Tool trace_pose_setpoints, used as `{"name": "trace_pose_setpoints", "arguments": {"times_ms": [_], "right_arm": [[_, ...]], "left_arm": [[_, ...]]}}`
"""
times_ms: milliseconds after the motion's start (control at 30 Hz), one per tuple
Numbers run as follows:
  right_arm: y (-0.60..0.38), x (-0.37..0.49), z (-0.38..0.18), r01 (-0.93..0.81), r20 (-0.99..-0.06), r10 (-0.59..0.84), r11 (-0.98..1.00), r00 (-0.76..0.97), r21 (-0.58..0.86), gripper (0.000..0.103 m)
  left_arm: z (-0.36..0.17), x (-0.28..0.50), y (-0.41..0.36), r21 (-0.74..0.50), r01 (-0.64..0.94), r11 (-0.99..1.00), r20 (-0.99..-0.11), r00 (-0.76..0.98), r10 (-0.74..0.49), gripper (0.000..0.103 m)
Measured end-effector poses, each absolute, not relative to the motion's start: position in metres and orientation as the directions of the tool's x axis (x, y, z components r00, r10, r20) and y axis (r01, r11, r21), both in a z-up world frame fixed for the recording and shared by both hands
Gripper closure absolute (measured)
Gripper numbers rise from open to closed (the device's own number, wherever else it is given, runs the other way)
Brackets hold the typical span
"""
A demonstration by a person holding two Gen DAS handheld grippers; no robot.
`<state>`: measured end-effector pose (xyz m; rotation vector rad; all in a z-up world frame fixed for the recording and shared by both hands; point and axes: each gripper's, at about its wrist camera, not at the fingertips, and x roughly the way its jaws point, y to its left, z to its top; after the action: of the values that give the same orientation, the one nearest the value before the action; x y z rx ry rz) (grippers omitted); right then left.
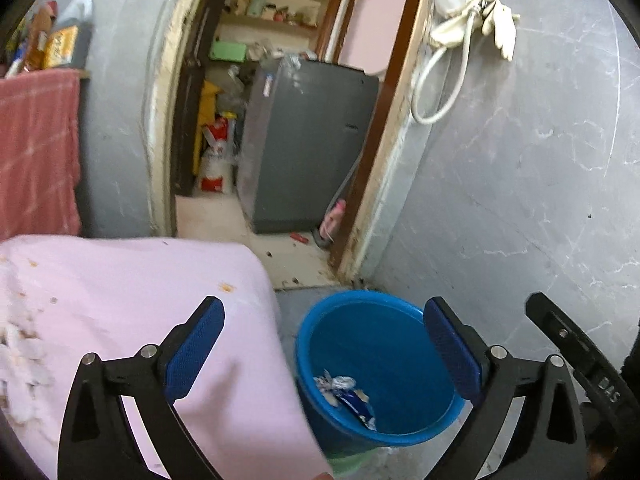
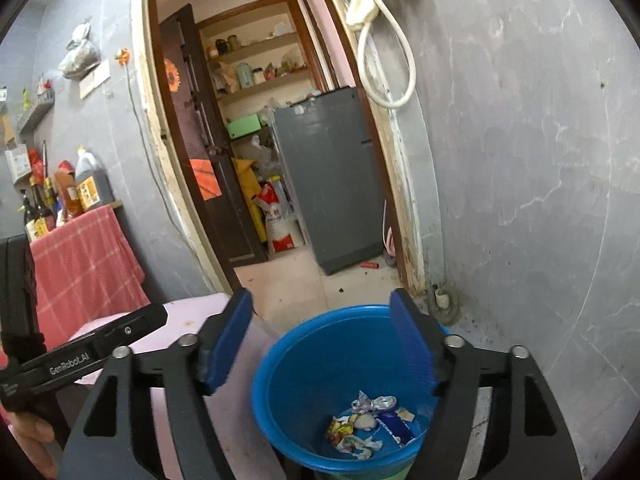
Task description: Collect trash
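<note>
A blue plastic bucket (image 1: 384, 364) stands on the floor beside a pink-covered table (image 1: 132, 312). Crumpled wrappers (image 1: 348, 394) lie at its bottom. My left gripper (image 1: 324, 320) hangs open above the table's corner and the bucket's near rim, nothing between its blue pads (image 1: 196, 344). In the right wrist view the same bucket (image 2: 320, 364) holds several wrappers (image 2: 370, 420). My right gripper (image 2: 322, 328) is open over the bucket's rim, empty between its pads (image 2: 412, 344). The other gripper's black body (image 2: 80, 356) shows at the left of that view.
An open doorway (image 2: 280, 272) behind the bucket leads to a room with a grey fridge (image 2: 332, 176) and a sack (image 2: 280, 224). A grey wall (image 2: 520, 200) rises on the right. A red-clothed shelf (image 2: 84, 264) with bottles stands at the left. White crumbs (image 1: 20, 364) lie on the table.
</note>
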<state>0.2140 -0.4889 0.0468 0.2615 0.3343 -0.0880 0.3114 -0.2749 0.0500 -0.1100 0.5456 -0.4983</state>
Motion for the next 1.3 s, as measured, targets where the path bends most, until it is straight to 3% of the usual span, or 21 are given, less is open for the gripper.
{"name": "trace_pose_setpoints", "arguments": {"times_ms": [167,300,633,1300], "right_arm": [[-0.471,0.191,0.058,0.107,-0.303,-0.037,0.97,0.952,0.22,0.014],[-0.456,0.169,0.068,0.088,-0.27,-0.027,0.973,0.963,0.215,0.0],[-0.421,0.111,0.079,0.063,-0.185,-0.029,0.981,0.982,0.181,0.0],[-0.376,0.042,0.052,0.06,-0.155,-0.043,0.992,0.987,0.112,0.0]], "left_arm": [[0.066,0.286,-0.251,-0.208,0.409,0.889,-0.411,0.788,-0.458,0.002],[0.075,0.26,-0.231,-0.197,0.416,0.888,-0.377,0.804,-0.46,0.002],[0.079,0.202,-0.188,-0.168,0.388,0.906,-0.354,0.834,-0.423,0.002],[0.037,0.113,-0.128,-0.113,0.303,0.946,-0.359,0.876,-0.323,0.002]]}}
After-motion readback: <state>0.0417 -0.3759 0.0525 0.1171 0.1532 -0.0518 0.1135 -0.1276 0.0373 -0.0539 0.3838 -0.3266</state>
